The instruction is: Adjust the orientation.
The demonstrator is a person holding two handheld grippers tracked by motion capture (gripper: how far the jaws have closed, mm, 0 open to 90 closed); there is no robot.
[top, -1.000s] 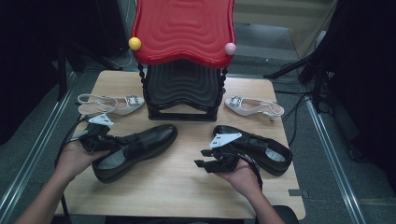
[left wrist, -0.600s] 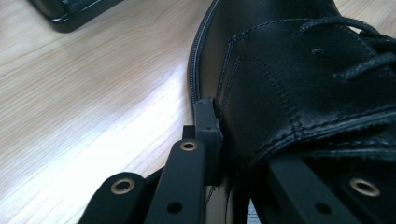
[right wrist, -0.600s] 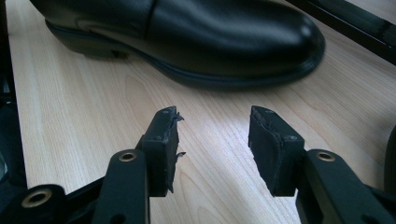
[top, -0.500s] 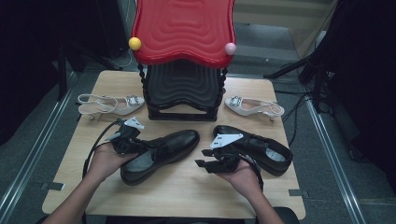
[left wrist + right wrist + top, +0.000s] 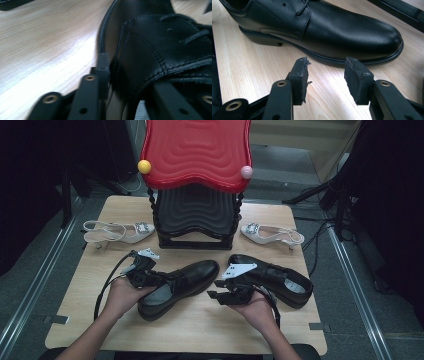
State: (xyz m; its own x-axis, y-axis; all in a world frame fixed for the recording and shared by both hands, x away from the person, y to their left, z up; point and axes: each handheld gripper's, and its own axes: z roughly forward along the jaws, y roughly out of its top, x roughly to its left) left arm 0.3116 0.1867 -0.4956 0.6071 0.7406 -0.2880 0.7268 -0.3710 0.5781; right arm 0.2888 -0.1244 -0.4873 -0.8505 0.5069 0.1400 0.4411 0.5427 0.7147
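The left gripper (image 5: 150,279) clamps the left black shoe (image 5: 192,276); the right gripper (image 5: 325,72) gapes beside it

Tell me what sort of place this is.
Probably a lab or studio set up for recording, not a home: a lone wooden table on a grey floor with rails, loose cables beside it, and a red shoe rack staged with shoes.

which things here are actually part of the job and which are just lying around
In the job:
left black shoe, gripped at its side by the left claw
right black shoe, with the open right claw beside it

Lying about:
left white sandal
right white sandal
red and black rack
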